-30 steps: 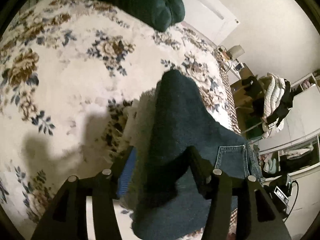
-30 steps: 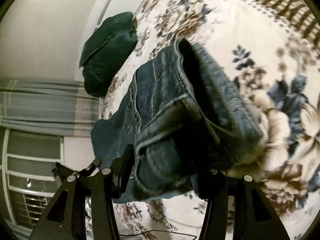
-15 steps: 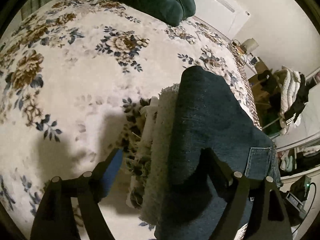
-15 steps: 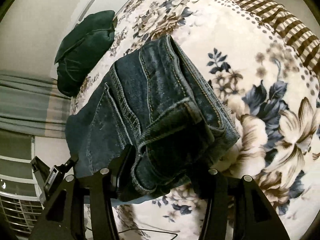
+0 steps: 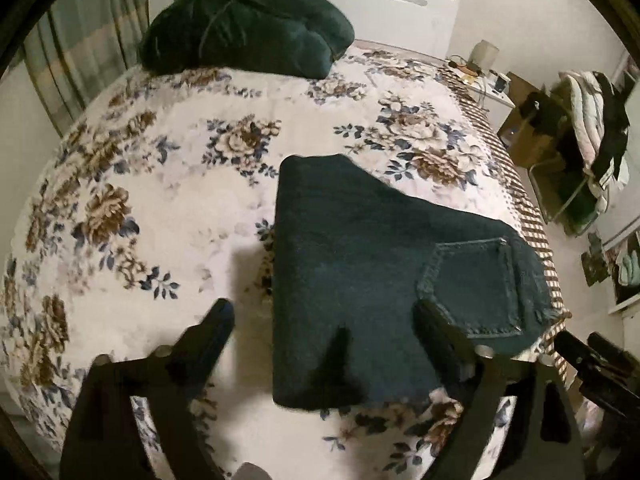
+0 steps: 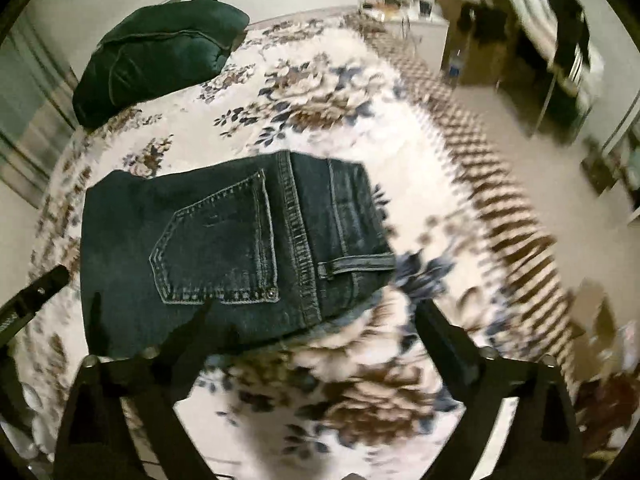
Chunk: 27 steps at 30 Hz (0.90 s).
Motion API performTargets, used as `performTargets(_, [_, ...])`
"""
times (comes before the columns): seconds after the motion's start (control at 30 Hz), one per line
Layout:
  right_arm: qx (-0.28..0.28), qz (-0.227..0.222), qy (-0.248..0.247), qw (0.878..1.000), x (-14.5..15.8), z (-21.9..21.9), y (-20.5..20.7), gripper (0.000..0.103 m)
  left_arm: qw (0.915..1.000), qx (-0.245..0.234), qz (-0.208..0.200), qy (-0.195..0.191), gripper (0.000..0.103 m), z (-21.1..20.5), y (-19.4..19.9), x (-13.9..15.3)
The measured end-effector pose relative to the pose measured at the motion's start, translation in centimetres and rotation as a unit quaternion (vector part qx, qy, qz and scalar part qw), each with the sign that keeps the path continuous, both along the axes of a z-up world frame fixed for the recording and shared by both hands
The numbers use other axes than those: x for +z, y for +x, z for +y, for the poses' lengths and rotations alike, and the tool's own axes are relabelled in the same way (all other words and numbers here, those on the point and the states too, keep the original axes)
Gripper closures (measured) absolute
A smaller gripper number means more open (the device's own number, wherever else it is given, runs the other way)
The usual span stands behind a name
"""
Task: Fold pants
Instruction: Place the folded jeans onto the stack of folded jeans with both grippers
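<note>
pants [image 5: 372, 272] | dark denim | folded flat | back pocket up

A bed [image 5: 168, 208] carries everything here, covered by a cream blanket printed with brown and blue flowers, with a brown-and-white checked border along its right edge. Folded dark blue jeans [image 5: 360, 280] lie flat on the blanket, back pocket up, near the checked border. A dark green cushion [image 5: 244, 24] rests at the far end by the headboard.

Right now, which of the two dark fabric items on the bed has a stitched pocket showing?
The folded jeans near the bed's striped edge; the green pillow by the headboard is plain, with no pocket.
</note>
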State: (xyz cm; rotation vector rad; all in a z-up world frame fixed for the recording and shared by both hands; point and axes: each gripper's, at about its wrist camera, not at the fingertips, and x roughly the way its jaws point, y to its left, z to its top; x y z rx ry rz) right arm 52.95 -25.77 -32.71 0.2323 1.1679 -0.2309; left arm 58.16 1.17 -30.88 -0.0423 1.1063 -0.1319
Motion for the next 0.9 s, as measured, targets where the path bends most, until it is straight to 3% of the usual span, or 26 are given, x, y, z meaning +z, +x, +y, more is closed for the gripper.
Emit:
performTargets(0.2, [0.015,-0.029,-0.048,0.998,5.4,0.9,-3.3,0.0,0.9994,0.002,-0.02,0.028,0.007,-1.1,-3.9,3.6])
performTargets(0.47, [0.033,-0.09,-0.06,0.994,14.1,1.7,-10.3,0.0,0.9972,0.013,-0.064,0.036,0.006,-1.7,-11.0,10.3])
performTargets(0.9, [0.072,-0.186,-0.072,0.977,29.0,2.1,-28.0,0.0,0.9885,0.036,-0.143,0.034,0.007,-3.0,-27.0,22.5])
